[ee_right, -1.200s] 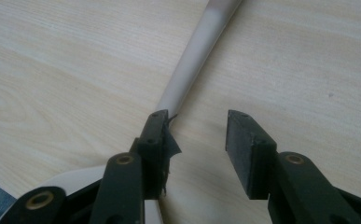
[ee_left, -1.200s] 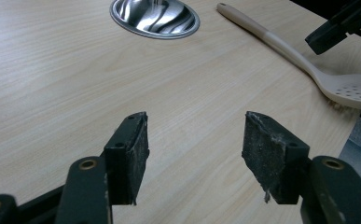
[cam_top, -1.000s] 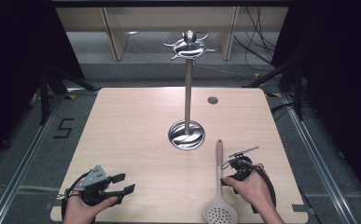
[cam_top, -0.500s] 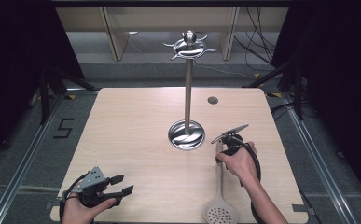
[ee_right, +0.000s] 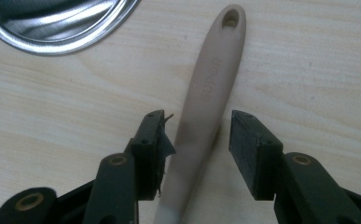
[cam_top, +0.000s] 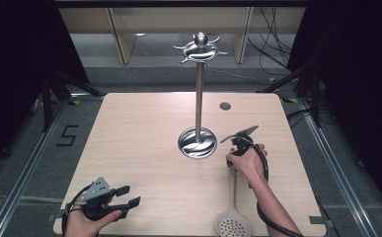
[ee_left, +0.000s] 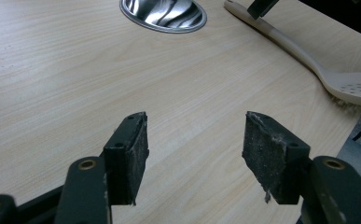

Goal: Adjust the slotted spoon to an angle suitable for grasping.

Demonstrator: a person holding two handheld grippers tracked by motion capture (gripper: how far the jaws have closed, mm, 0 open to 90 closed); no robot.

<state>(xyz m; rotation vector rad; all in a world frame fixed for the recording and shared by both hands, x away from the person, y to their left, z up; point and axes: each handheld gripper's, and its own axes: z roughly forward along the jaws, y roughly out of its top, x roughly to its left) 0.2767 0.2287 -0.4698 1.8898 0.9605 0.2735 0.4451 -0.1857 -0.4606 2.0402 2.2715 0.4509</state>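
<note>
The right tool [ee_right: 197, 135] is hovering with its jaws wide apart on either side of the beige slotted spoon's [ee_right: 205, 98] handle, not yet closing on it. The spoon is lying on the desk [cam_top: 144, 143] toward its near right corner, handle pointing at the steel stand's [cam_top: 197, 142] round base. The left tool [cam_top: 124, 202], jaws wide and holding nothing, is sitting over the near left corner.

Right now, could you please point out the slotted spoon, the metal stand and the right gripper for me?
slotted spoon [ee_right: 206, 88]: right gripper view, middle of its handle.
metal stand [cam_top: 197, 143]: high view, its round base.
right gripper [ee_right: 197, 133]: right gripper view, midway between its open jaws, astride the handle.
</note>
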